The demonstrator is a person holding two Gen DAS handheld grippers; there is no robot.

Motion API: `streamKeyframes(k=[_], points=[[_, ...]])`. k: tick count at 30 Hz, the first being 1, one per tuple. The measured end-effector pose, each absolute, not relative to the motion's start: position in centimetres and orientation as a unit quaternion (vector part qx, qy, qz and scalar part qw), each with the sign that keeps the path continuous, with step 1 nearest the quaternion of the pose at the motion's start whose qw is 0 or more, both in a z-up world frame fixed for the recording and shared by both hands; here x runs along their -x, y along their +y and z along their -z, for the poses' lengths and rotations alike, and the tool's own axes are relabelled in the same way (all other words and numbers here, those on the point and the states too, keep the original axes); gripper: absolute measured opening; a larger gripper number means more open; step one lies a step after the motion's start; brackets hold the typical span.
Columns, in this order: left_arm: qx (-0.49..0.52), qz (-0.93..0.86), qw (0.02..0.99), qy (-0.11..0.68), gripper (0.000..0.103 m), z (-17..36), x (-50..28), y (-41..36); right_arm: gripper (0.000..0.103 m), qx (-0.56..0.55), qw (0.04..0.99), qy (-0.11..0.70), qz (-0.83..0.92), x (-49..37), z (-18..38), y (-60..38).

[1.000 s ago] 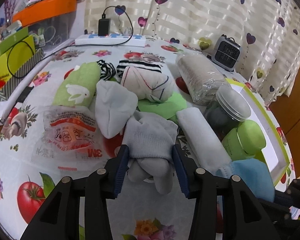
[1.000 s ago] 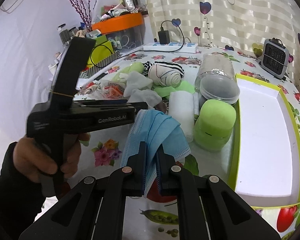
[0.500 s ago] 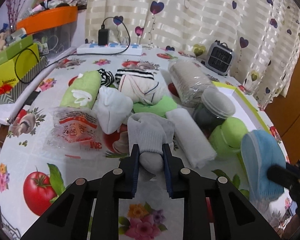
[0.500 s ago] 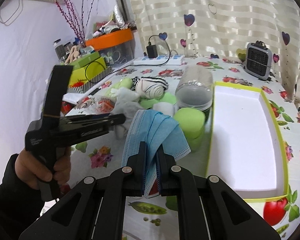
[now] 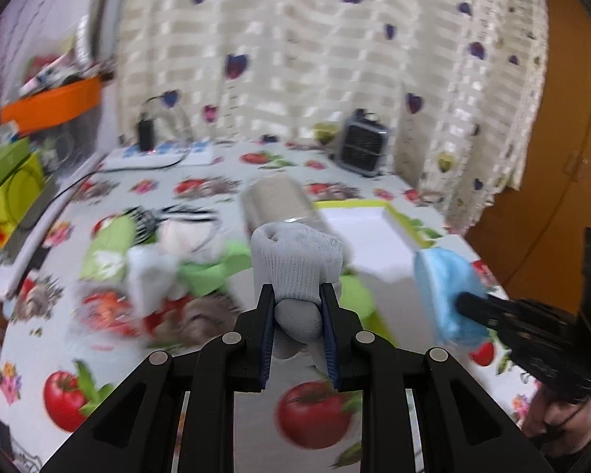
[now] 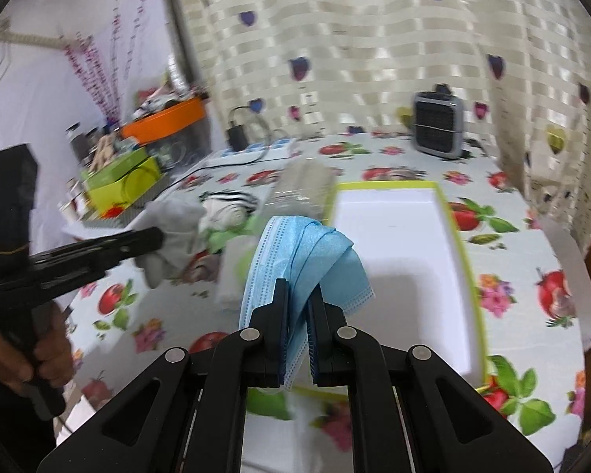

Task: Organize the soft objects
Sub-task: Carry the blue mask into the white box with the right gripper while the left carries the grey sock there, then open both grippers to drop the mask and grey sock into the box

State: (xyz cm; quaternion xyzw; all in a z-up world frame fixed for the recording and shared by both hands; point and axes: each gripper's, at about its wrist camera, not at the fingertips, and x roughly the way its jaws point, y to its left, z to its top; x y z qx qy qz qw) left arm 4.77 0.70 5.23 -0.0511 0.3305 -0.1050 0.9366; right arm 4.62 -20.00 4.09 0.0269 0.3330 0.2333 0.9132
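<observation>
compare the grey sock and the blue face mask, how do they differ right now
The grey sock is thick ribbed knit, bunched into a lump; the blue face mask is thin, pleated and drapes in folds. The sock is pinched by the left hand-held gripper, the mask by the right hand-held gripper. Both are soft and held clear of the table, near the white tray.

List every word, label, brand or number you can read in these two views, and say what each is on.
None can be read in either view.
Plastic packet with red print: blurred by motion, unreadable.
Yellow-green box at the table's far left: any print is too small and blurred.
Left gripper body: any lettering is lost in blur.
Power strip: no legible marking.
</observation>
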Motion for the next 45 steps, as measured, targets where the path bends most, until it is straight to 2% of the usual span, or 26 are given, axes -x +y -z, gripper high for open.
streamKeyframes(k=[6,15,19,21,22,35,45], points=[[0.027,0.162,0.929,0.332,0.02,-5.7,-6.1,-4.7,0.009,-0.044,0.918,0.344,-0.19,-6.6,-3.2,-23.3],[0.009,0.21,0.904,0.373,0.021,-2.8,-9.4,-10.2,0.012,-0.053,0.908,0.385,-0.153,-9.2,-0.6,-26.2],[0.001,0.219,0.892,0.395,0.024,-1.2,-10.5,-11.6,0.025,-0.05,0.9,0.406,-0.151,-9.8,0.4,-26.9],[0.002,0.222,0.888,0.402,0.025,-0.7,-10.8,-11.8,0.043,-0.041,0.901,0.405,-0.148,-9.6,0.4,-26.9],[0.004,0.223,0.887,0.405,0.025,-0.6,-10.9,-11.8,0.046,-0.038,0.903,0.401,-0.147,-9.4,0.3,-27.0],[0.015,0.213,0.894,0.395,0.033,-1.4,-10.0,-10.6,0.047,-0.047,0.917,0.372,-0.135,-8.2,-1.8,-27.9],[0.028,0.202,0.899,0.387,0.034,-2.5,-8.1,-9.2,0.047,-0.039,0.919,0.362,-0.15,-7.0,-2.7,-26.6]])
